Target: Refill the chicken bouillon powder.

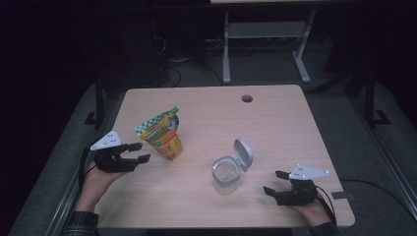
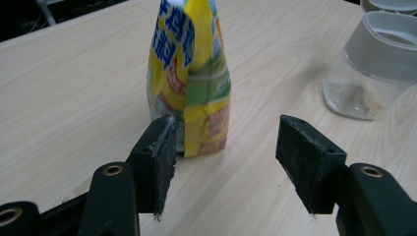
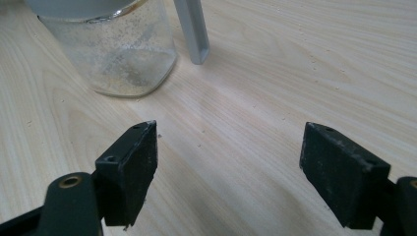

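A yellow, green and orange stand-up pouch (image 1: 162,133) stands on the wooden table (image 1: 275,128), left of middle. My left gripper (image 1: 142,152) is open just left of it, jaws pointing at it with nothing between them. In the left gripper view the pouch (image 2: 192,73) stands a little beyond the left gripper (image 2: 226,157). A clear jar (image 1: 226,175) with a grey flip lid (image 1: 243,152) standing open sits in the middle. My right gripper (image 1: 275,182) rests open to the jar's right. The jar (image 3: 115,49) stands at the upper left in the right gripper view, ahead of the right gripper (image 3: 228,172).
A round cable hole (image 1: 247,98) lies near the table's far edge. A white desk frame (image 1: 265,44) stands on the floor behind the table. Cables trail from both grippers off the near edge.
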A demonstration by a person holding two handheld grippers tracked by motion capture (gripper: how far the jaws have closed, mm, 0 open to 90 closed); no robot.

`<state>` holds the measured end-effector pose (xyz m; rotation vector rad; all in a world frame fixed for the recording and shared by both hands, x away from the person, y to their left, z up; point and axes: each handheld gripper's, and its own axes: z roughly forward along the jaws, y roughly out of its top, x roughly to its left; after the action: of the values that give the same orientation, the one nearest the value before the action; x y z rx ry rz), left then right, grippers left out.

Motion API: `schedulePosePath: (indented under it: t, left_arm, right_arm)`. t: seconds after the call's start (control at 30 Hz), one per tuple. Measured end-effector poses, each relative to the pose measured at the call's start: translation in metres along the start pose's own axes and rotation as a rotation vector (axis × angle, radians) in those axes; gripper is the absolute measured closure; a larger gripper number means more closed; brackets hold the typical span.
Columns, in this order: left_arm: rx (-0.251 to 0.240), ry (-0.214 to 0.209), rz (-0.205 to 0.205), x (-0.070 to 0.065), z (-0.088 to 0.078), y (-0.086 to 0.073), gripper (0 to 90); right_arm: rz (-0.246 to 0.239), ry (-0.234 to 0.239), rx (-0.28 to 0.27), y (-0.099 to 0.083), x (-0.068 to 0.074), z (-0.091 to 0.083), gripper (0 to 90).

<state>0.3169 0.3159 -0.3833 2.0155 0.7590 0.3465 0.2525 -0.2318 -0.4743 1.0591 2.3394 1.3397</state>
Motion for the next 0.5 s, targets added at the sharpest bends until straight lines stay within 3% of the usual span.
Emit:
schedulePosePath:
  t: [0.5]
  left_arm:
    - [-0.014,0.003,0.027,0.009,0.013,0.023,38.9]
  right_arm:
    - [0.005,0.000,0.008,0.000,0.000,0.002,21.5]
